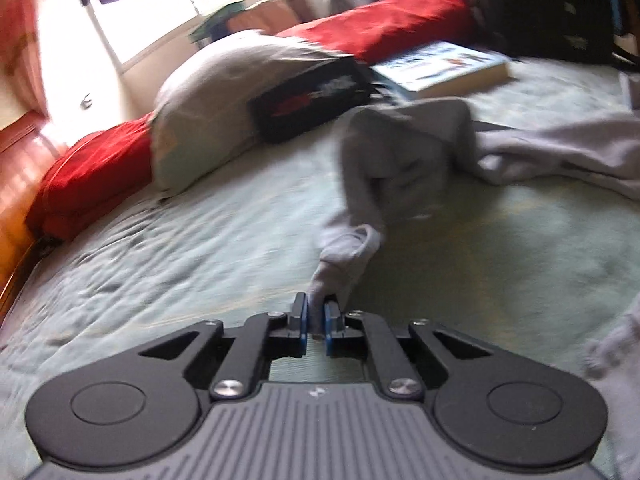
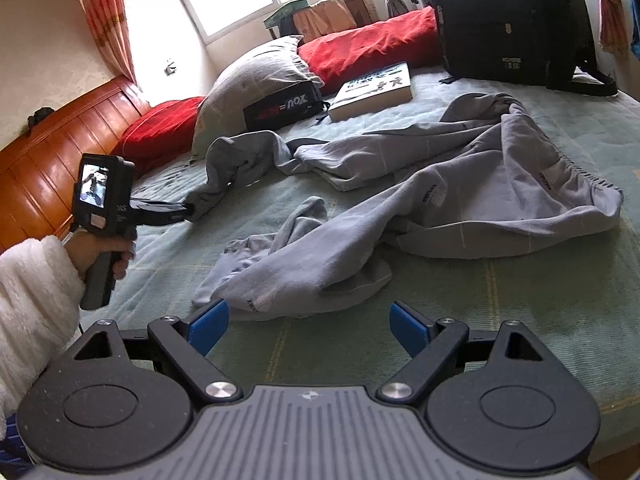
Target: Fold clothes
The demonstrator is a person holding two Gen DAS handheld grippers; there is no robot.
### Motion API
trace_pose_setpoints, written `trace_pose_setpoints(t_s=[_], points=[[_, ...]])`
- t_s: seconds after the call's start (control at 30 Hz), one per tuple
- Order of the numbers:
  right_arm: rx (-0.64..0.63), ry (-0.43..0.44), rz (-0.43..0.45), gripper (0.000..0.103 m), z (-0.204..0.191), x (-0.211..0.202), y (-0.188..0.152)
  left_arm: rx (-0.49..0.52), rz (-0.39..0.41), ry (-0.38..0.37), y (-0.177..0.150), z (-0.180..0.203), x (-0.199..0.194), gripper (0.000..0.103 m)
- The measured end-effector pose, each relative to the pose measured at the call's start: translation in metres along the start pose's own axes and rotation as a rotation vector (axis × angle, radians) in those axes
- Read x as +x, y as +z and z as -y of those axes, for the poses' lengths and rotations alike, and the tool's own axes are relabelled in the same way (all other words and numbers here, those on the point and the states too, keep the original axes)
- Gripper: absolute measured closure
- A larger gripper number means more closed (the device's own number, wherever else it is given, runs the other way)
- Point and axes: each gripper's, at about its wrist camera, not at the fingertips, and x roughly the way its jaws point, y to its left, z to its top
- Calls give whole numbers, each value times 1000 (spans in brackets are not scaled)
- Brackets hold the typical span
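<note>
Left gripper (image 1: pixel 316 312) clamped on a leg end of the grey trousers (image 2: pixel 440 184), right gripper (image 2: pixel 308 324) with fingers apart, just before the other leg end, green bedspread (image 2: pixel 520 300) beneath

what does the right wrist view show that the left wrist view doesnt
Only the right wrist view shows the left tongs from outside, held by a hand in a white fluffy sleeve, the whole spread of the grey garment, and the open right tongs.

Only the left wrist view shows the left tongs shut on the garment's cuff up close.

Both show the green bedspread, red pillows, book and black backpack.
</note>
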Motion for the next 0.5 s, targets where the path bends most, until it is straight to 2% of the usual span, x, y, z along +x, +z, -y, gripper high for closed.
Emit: trace_pose_setpoints(t_s=[0.2,0.5], points=[[-19,9,-7,12,-9,0,1,-135,-19,58,11,-57,7,97],[-33,-19,-20,12,-15,8,5,-224,27,181,36,-122,19,97]])
